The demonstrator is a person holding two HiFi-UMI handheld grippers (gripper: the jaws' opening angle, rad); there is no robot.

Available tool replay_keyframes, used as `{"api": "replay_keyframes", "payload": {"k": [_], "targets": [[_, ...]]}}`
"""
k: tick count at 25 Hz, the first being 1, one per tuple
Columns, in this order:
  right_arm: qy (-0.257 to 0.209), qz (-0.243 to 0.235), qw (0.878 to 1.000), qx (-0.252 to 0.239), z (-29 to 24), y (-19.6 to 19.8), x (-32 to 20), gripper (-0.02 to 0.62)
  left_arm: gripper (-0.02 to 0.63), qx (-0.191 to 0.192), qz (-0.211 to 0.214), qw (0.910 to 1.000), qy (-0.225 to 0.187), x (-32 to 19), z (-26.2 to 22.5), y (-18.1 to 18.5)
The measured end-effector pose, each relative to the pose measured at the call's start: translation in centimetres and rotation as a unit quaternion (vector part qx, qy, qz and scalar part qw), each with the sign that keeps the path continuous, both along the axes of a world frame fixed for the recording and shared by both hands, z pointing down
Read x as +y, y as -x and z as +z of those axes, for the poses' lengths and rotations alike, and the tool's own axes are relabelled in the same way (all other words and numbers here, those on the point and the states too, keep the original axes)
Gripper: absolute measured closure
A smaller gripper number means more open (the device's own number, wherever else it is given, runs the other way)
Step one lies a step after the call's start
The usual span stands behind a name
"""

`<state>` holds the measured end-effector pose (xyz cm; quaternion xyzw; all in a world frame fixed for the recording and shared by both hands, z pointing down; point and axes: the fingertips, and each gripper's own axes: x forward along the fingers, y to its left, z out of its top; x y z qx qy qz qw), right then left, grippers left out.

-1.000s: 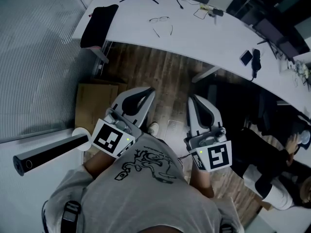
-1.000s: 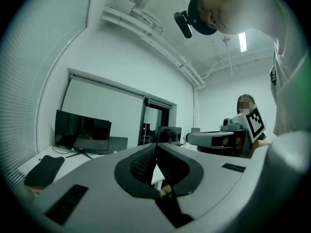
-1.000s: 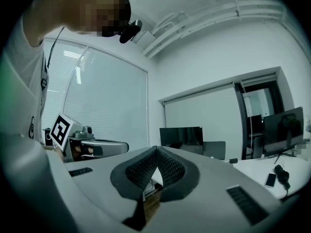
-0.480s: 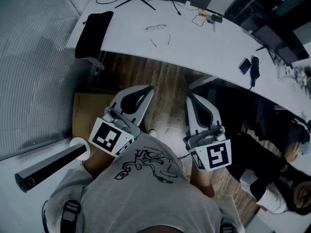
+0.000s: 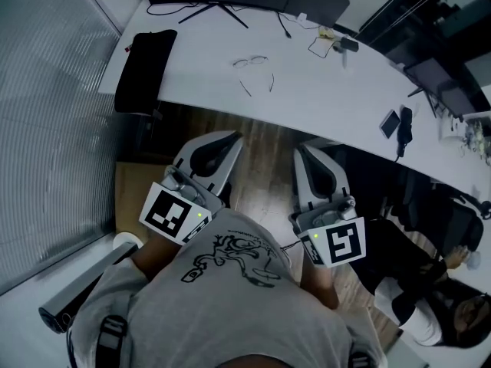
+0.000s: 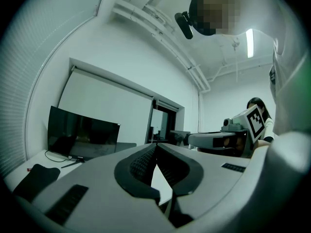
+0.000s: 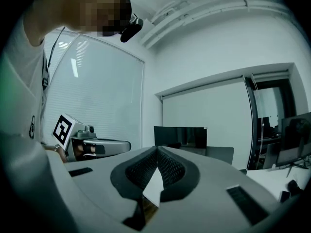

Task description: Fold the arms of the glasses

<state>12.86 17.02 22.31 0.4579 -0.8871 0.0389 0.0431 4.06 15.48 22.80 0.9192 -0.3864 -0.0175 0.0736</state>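
Glasses [image 5: 251, 60] are lying arms-out on the white surface [image 5: 322, 90], well apart from you. You are holding left tool [image 5: 232, 139] and right tool [image 5: 304, 152] closed tight, both empty. Likely the approach step; next move is calling for reaching in and opening jaws at one arm.

The glasses [image 5: 251, 60] are thin, dark and wire-framed, with clear lenses, and look small in the head view. They lie on the white desk [image 5: 330, 90] towards its left end. The front faces the far edge. Both arms [image 5: 271, 82] are unfolded and spread, with their tips pointing at the near edge and lying near it.
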Motion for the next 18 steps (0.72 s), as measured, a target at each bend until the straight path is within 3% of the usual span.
{"api": "replay_keyframes", "payload": {"k": [18], "targets": [[0.005,0.009,1.0,0.022,0.5,6.3,-17.7,0.586,0.586,0.009,0.029,0.9995,0.007,-18.0,1.3,5.5]]}}
